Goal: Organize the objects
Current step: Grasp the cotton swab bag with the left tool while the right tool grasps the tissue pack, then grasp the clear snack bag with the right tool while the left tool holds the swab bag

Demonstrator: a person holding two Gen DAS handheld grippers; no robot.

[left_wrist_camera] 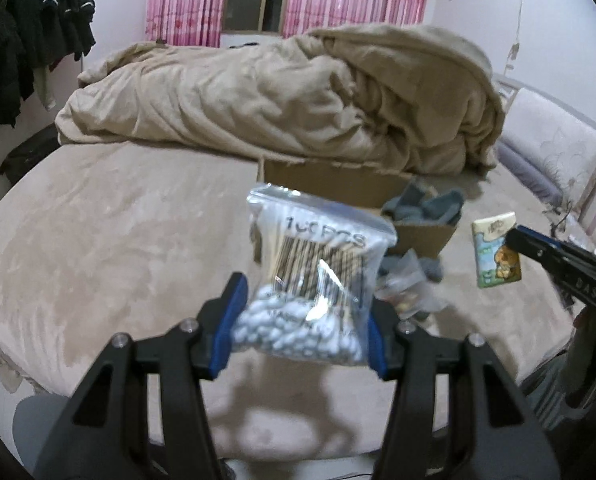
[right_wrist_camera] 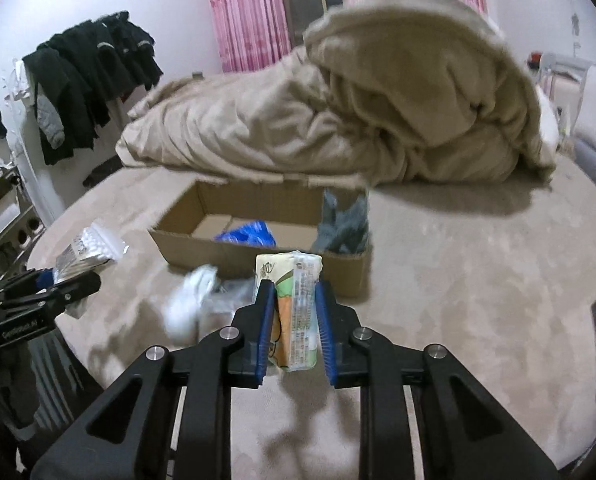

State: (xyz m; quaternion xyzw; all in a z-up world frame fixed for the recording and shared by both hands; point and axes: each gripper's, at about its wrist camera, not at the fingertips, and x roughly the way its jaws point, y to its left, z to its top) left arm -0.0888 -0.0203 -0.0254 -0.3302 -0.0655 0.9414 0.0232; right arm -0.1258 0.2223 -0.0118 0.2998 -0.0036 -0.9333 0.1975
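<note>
holding both items lifted off the bed point(right_wrist_camera: 478, 280), near the cardboard box point(right_wrist_camera: 186, 240), ready to drop in: my left gripper point(left_wrist_camera: 302, 312) clamps the cotton swab bag point(left_wrist_camera: 318, 272), my right gripper point(right_wrist_camera: 294, 316) pinches the tissue pack point(right_wrist_camera: 298, 312) upright.

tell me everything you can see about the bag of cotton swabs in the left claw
The bag of cotton swabs is a clear zip-top plastic pouch, printed "100PCS" in dark letters near its seal. Inside, wooden-looking sticks run lengthwise, with white cotton tips bunched at the end nearest the camera. The plastic is crinkled and glossy. It is lifted off the bed, seal end pointing away, pinched at its lower part between the blue pads of the left claw. Nothing else appears to touch it. In the right wrist view it shows at the far left.
</note>
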